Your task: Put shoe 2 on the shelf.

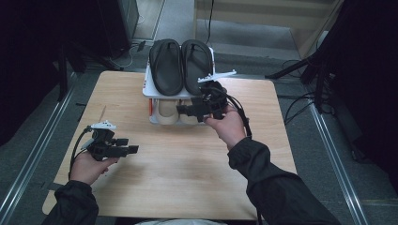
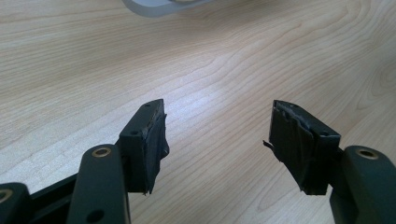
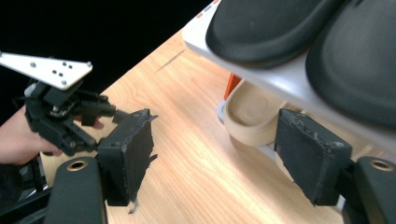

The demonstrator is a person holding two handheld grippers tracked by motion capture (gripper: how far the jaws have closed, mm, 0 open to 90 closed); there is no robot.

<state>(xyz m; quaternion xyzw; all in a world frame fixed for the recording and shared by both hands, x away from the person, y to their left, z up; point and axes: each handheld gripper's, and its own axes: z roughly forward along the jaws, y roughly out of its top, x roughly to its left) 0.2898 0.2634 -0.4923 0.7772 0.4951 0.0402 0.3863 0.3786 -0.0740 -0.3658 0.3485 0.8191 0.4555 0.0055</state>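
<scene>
On the wooden desk a white two-tier shoe rack stands at twelve o'clock, against the far edge. Its top shelf carries two black sandals side by side, their long axes running from six to twelve o'clock, parallel to each other. On the lower tier lie beige slippers with the same long axis; the near end of one pokes out toward six o'clock, and two can be made out, though the second is mostly hidden behind the right gripper and under the shelf. Which end is toe or heel cannot be told.

The right gripper is held level in front of the lower tier, pointing toward nine o'clock across the rack's front. Its fingers stand wide apart with nothing between them; in the right gripper view the beige slipper lies just beyond the right finger, apart from it.

The left gripper hovers at about eight o'clock on the desk, well apart from the rack, pointing toward three o'clock. Its fingers are spread wide over bare wood. In that view the rack's edge is cut off at the top.
</scene>
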